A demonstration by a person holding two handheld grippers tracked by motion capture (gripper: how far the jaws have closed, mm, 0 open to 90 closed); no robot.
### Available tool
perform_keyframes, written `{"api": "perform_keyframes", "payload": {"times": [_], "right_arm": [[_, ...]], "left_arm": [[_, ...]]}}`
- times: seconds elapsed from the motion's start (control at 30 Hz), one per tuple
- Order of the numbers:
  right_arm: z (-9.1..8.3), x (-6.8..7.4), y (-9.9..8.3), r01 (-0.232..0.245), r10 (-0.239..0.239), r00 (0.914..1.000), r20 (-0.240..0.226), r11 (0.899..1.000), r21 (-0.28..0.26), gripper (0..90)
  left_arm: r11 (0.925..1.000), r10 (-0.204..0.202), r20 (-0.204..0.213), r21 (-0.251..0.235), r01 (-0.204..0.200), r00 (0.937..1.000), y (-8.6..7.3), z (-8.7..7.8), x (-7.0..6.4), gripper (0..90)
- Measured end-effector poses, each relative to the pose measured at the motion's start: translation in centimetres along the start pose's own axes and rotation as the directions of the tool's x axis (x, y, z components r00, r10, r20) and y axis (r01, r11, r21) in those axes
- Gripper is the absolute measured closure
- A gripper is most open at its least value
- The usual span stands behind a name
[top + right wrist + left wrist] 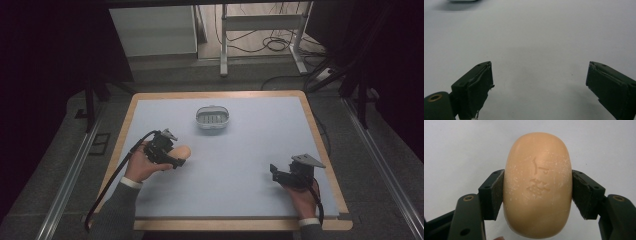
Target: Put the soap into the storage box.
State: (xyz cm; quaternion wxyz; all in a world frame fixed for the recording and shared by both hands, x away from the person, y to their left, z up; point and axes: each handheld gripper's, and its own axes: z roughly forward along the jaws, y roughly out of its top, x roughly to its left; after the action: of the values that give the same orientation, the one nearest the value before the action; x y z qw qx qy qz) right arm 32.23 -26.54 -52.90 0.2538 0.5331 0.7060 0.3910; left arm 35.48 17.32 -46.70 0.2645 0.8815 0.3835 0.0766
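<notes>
The left gripper (537,192) clamps a bar of soap (537,186) across its short sides, low over the table (250,165), with the soap dish (212,120) ahead and to its right, while the right gripper (539,87) hangs open and empty, farther from the dish.

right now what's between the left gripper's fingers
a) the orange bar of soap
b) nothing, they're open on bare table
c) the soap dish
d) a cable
a: in the left gripper view the two fingers press on either side of the orange bar of soap, while the soap dish sits apart, farther up the table.
</notes>
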Motion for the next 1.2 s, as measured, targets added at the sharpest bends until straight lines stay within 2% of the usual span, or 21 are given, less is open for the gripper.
{"api": "perform_keyframes", "payload": {"times": [0.3,0.5,1.2], "right_arm": [[0.0,0.0,0.0,0.000,0.000,1.0000,0.000,1.000,0.001,7.3],[0.0,0.0,0.0,-0.001,0.001,1.0000,-0.001,1.000,0.004,7.3],[0.1,-0.1,0.0,-0.006,0.006,1.0000,-0.001,1.000,0.005,7.3]], "left_arm": [[1.0000,0.001,-0.004,0.000,-0.001,1.0000,0.8,0.2,0.3,32.2],[1.0000,-0.004,0.009,-0.006,0.004,1.0000,1.0,0.1,0.6,32.2],[0.9998,0.007,-0.009,-0.020,-0.007,0.9999,2.5,-0.3,0.9,32.2]]}}
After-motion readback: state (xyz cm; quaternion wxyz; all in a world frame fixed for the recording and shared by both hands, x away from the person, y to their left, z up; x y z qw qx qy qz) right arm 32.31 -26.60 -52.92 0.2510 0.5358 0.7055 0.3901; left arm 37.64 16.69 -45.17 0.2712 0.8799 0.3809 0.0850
